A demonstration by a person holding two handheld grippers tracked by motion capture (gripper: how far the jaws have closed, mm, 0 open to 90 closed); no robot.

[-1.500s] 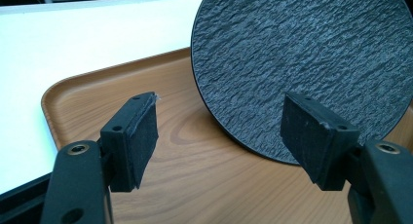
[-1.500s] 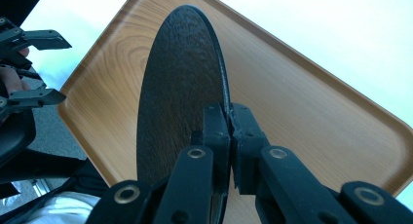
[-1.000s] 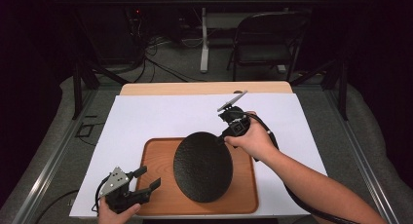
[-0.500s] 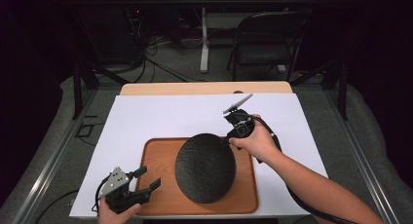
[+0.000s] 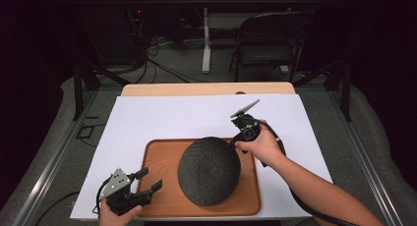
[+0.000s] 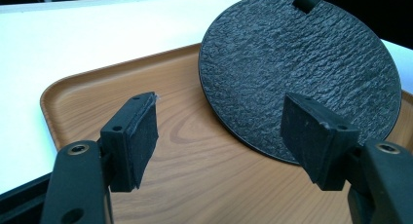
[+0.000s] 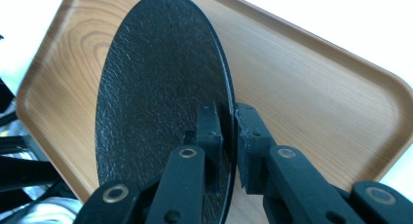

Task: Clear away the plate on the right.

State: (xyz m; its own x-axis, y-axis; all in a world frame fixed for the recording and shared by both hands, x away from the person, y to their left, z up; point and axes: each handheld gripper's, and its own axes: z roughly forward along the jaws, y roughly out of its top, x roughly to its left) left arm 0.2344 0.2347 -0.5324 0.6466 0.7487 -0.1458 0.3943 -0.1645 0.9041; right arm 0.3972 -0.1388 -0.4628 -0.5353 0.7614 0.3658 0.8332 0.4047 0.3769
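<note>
Right claw (image 7: 229, 136) was clamped on the rim of the round black textured plate (image 5: 209, 169), tilted up (far edge raised) over the rectangular wooden tray (image 5: 157, 159). Left claw (image 6: 219, 136) hung apart w/ nothing between, above tray's near-left corner on white-covered table (image 5: 167, 118).

I've got the round black plate (image 5: 209, 171) with the rough slate-looking texture pinched by its far rim in my right claw (image 7: 229, 136), tipped up off the wooden tray (image 5: 157, 162) with its near edge down over the tray's right half.
</note>
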